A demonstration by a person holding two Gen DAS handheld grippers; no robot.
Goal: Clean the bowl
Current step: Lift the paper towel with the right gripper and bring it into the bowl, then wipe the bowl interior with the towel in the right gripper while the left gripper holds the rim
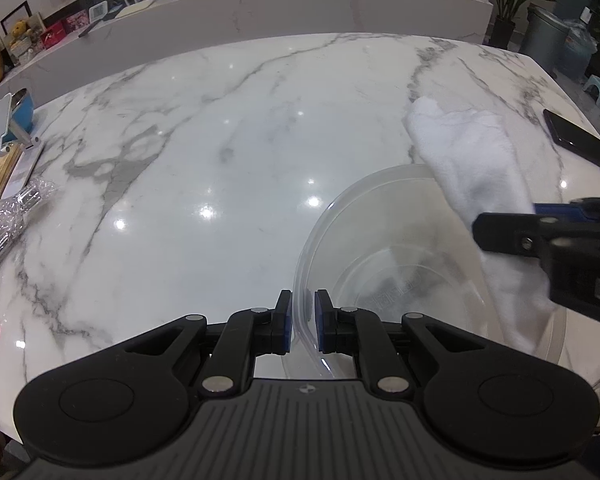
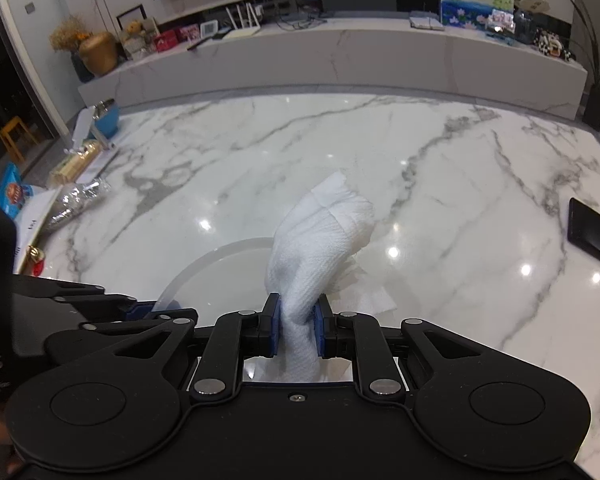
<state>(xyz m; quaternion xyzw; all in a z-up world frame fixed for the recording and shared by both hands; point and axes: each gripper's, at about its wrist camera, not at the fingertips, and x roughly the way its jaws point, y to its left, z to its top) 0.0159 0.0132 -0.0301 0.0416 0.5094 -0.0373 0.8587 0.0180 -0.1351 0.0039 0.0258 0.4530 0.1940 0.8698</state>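
Pinching clear bowl [image 1: 400, 264] rim, your left gripper [image 1: 303, 322] steadies it on marble table [image 1: 220, 140], jaws closed across wall. White cloth [image 1: 472, 168] drapes over far rim; your right gripper [image 1: 500, 236] enters from right, cut off by frame.

Right wrist view: jaws clamp cloth [image 2: 320, 232] for wiping. Bowl [image 2: 204, 268] mostly hidden; contact with its inside unclear.

one bowl [image 1: 400, 264], one towel [image 1: 472, 160].
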